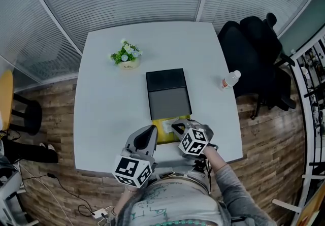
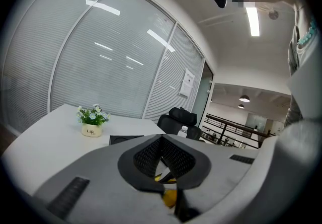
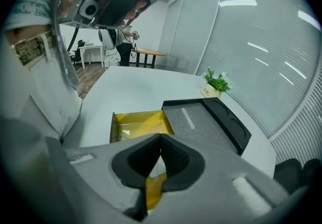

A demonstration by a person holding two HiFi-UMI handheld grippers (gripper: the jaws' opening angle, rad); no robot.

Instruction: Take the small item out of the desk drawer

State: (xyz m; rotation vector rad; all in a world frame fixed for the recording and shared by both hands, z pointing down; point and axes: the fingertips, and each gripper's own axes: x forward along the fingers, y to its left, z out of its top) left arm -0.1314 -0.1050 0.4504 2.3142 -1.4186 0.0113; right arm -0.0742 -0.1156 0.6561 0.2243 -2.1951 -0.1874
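A black desk box [image 1: 167, 93] lies mid-table, its drawer [image 1: 163, 129] pulled out toward me with a yellow inside. In the right gripper view the yellow drawer [image 3: 141, 123] sits just beyond the jaws, next to the box's grey top [image 3: 201, 122]. A small pale item [image 1: 170, 122] lies in the drawer. My right gripper [image 1: 175, 127] [image 3: 161, 137] hangs over the drawer's right side, jaws shut with tips touching; something pale shows behind them, and I cannot tell if it is pinched. My left gripper [image 1: 152, 128] [image 2: 162, 138] is at the drawer's left edge, jaws together.
A potted flower [image 1: 127, 57] stands at the back left of the white table [image 1: 101, 118]. A water bottle [image 1: 230, 79] lies near the right edge, with a black office chair [image 1: 259, 52] beyond it. Glass walls with blinds surround the table. A yellow stool [image 1: 5, 98] is far left.
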